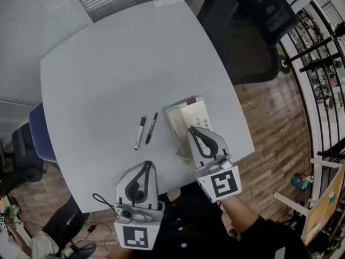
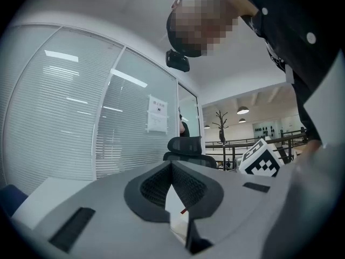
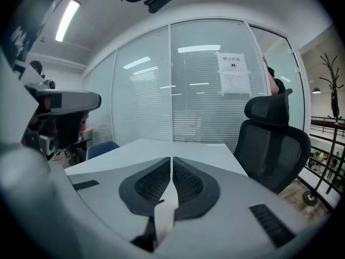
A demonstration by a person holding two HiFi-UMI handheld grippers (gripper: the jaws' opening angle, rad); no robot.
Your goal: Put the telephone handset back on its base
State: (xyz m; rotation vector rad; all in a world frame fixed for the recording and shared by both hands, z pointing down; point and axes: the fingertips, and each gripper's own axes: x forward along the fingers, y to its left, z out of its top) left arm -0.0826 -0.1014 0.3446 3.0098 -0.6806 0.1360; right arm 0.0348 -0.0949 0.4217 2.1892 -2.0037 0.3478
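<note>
Both your grippers have jaws pressed together, empty: the left gripper (image 1: 147, 165) at the near edge of the table (image 1: 118, 69), the right gripper (image 1: 190, 129) over the telephone. The handset (image 1: 174, 127) lies on its base (image 1: 196, 114), beside two pens (image 1: 145, 131).

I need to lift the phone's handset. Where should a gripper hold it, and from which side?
Probably the middle of the handset, from above, jaws across its narrow width: it lies flat and lengthwise along the left side of the phone.
</note>
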